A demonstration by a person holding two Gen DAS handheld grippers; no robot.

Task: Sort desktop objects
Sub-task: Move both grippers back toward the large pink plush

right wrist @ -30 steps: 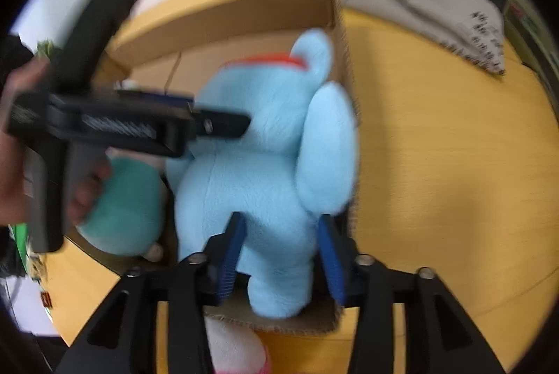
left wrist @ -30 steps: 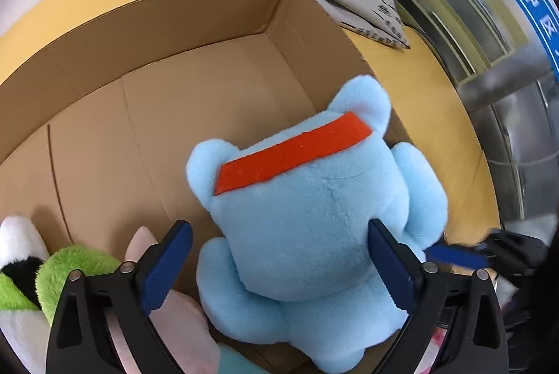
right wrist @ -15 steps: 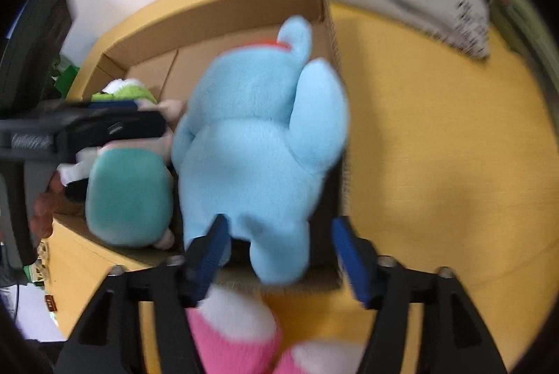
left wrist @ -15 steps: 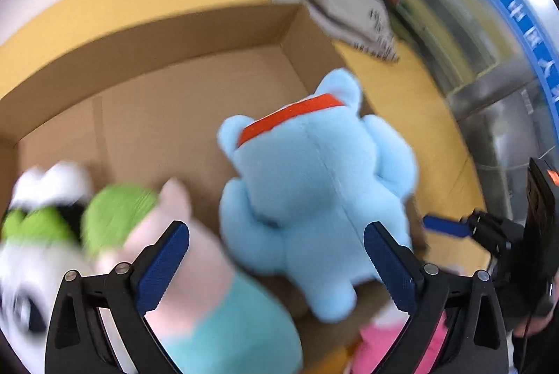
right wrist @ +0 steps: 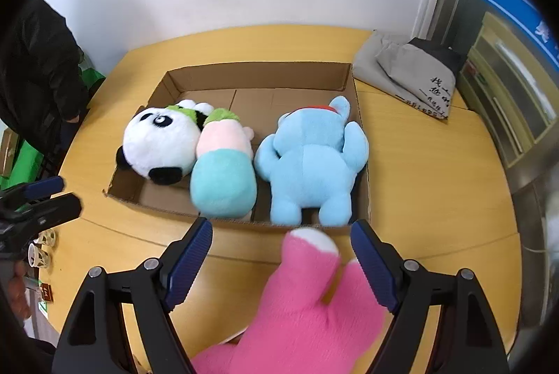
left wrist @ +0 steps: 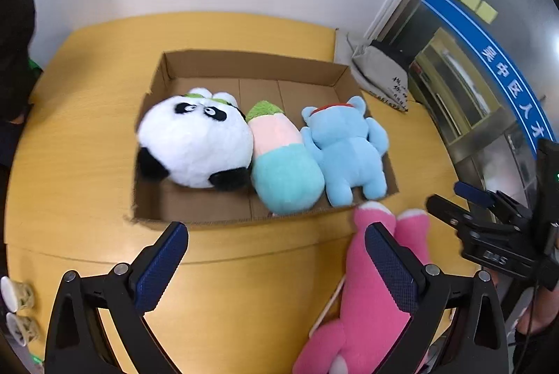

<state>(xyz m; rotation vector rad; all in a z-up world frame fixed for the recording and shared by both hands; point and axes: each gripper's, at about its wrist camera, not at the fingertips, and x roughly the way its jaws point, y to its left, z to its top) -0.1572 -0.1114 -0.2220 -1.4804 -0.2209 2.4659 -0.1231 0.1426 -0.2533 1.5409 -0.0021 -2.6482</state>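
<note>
White Chinese characters are printed on the blue sign band point(left wrist: 503, 73); black characters on the grey bag point(right wrist: 412, 73) are not legible. The left hand-held gripper point(left wrist: 276, 265) and right hand-held gripper point(right wrist: 279, 265) are spread wide, nothing gripped. The pink plush point(right wrist: 300, 311) lies on the bench point(right wrist: 436, 171) between the right fingers. The cardboard box point(left wrist: 251, 64) holds the panda point(left wrist: 192, 143), the teal-and-pink plush point(left wrist: 283, 164) and the blue plush point(left wrist: 346, 153).

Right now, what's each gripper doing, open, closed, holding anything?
Left gripper: open, holding nothing, above the table.
Right gripper: open, holding nothing; the pink plush toy lies between its fingers, not clamped.
</note>
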